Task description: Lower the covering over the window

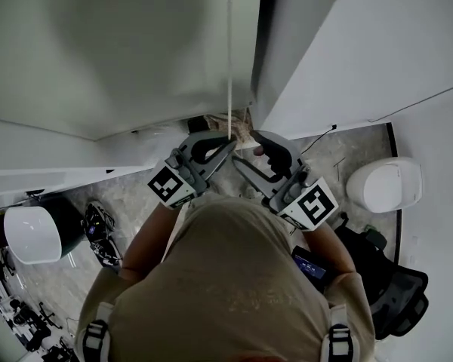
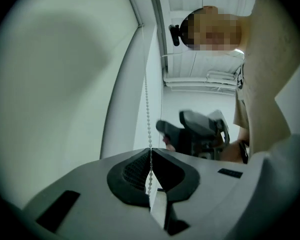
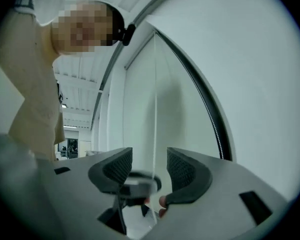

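**At the blind's right edge: 2 grippers, 1 chain**

In the upper left of the head view sits one blind (image 1: 121, 44). One bead chain (image 1: 229, 51) hangs down its right side. Left gripper (image 2: 150, 150) is clamped on the chain. Right gripper (image 3: 150, 156) is spread wide, and the chain passes between its jaws untouched.

Readable text: I found none.
Left cube (image 1: 167, 185): I saw a black-and-white square marker, no letters.
Right cube (image 1: 314, 204): it bore the same kind of marker.
Screen (image 1: 311, 265): it was too small for me to read.
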Demonstrator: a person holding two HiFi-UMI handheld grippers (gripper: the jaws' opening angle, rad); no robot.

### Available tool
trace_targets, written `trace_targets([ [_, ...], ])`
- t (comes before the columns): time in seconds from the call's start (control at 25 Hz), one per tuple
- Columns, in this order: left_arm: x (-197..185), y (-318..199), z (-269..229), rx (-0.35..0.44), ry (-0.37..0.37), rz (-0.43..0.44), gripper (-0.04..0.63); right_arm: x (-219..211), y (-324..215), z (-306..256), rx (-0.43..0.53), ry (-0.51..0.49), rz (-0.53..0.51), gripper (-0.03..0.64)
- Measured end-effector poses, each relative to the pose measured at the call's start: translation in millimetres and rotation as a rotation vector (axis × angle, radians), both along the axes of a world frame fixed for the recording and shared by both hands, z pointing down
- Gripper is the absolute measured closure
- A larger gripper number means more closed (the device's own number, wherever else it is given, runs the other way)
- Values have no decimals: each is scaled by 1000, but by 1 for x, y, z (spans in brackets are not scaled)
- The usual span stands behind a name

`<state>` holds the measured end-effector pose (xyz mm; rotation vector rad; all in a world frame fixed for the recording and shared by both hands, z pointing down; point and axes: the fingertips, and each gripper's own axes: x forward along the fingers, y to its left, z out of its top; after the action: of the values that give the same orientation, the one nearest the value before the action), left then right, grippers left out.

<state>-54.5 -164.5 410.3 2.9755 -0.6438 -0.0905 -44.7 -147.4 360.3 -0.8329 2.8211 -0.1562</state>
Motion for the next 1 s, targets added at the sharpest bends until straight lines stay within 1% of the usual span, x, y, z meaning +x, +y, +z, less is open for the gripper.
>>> trace_targets([
  [0.12, 19, 26, 21, -36, -6, 49, 572, -7, -5, -14, 44, 39, 41, 417],
  [0.16, 23, 33, 20, -42, -1, 59, 572, -9, -6, -14, 51, 53, 53, 469],
  [0.2, 26, 37, 18, -51, 3, 65, 572, -10, -6, -14, 55, 63, 66, 584],
  [0.28, 24, 41, 16, -67, 18, 75, 572, -8, -7, -14, 74, 74, 88, 597],
  [0.32, 19, 40, 14, -70, 39, 78, 572, -6, -8, -10, 86, 84, 99, 598],
  [0.36, 9, 37, 10, -68, 72, 77, 550, -5, -9, -1, 87, 99, 101, 598],
  [0.4, -2, 33, 1, -60, 110, 65, 445, -5, -10, 13, 69, 118, 92, 598],
  [0.44, -12, 27, -10, -48, 146, 41, 422, -7, -11, 28, 37, 134, 78, 600],
  [0.52, -20, 12, -40, 3, 179, -2, 422, -12, -11, 47, -12, 146, 56, 600],
  [0.56, -15, 6, -57, 37, 177, -5, 422, -13, -11, 48, -13, 147, 47, 600],
  [0.64, 5, 2, -82, 93, 145, 7, 422, -17, -8, 44, 5, 147, 19, 600],
  [0.68, 14, 2, -87, 111, 122, 2, 467, -18, -5, 43, 8, 140, -1, 598],
  [0.72, 19, 3, -88, 117, 106, -14, 571, -20, -2, 42, 10, 134, -20, 600],
  [0.84, 10, -1, -76, 98, 110, -95, 578, -17, 7, 40, 32, 121, -54, 598],
  [0.88, 4, -2, -66, 91, 95, -117, 580, -11, 8, 35, 38, 88, -59, 595],
  [0.92, 0, -2, -52, 78, 68, -130, 580, -4, 9, 24, 44, 33, -60, 463],
  [0.96, -3, -1, -37, 58, 45, -136, 580, 3, 8, 10, 56, -29, -56, 405],
  [1.0, -3, 1, -24, 36, 36, -136, 580, 8, 7, -4, 76, -73, -51, 405],
])
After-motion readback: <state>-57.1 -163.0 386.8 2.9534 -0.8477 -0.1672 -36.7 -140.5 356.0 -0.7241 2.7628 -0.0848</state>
